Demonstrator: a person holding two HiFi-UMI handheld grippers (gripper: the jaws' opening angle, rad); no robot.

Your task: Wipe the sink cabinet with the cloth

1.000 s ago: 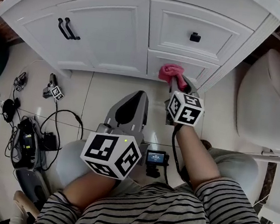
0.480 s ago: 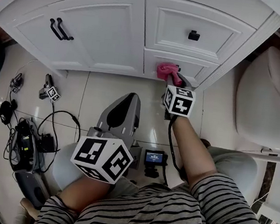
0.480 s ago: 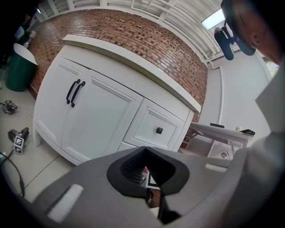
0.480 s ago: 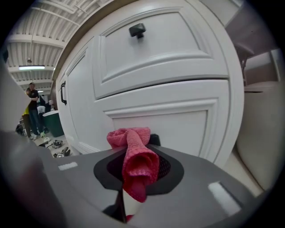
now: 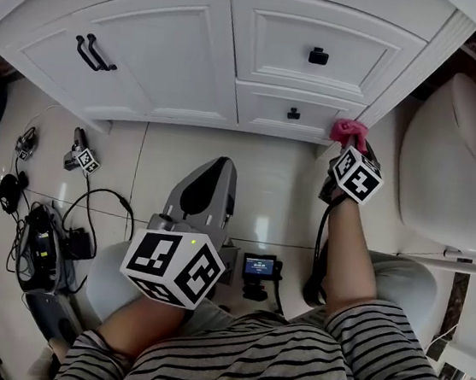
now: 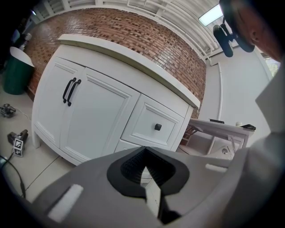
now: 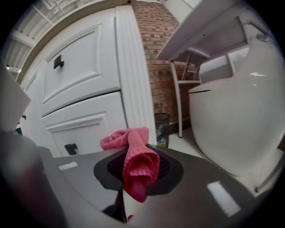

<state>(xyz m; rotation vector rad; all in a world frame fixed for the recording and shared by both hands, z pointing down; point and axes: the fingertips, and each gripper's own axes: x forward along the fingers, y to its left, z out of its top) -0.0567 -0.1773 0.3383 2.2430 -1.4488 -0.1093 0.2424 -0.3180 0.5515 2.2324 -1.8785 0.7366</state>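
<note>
right gripper (image 7: 133,189) is pinching the pink cloth (image 7: 135,156): jaws closed on its middle, one bunched end sticks out past the tips toward the sink cabinet (image 5: 168,56), the other end droops back over the jaws
head view: cloth sits right at that gripper's tip, low on the cabinet's right corner post (image 5: 405,72), just right of the lower drawer (image 5: 265,109) and its black knob (image 5: 293,112)
cloth-to-post contact: can't tell, very close at least
toilet (image 5: 448,159) just to the right of the right gripper
left gripper (image 6: 149,191) pressed together, nothing between the jaws, held back over the floor (image 5: 282,182), well apart from the cloth, pointing toward the cabinet front
black door handles (image 5: 90,50) on the cabinet's left door, far from both grippers
cables (image 5: 99,202) and small gear lie on the floor at the left
</note>
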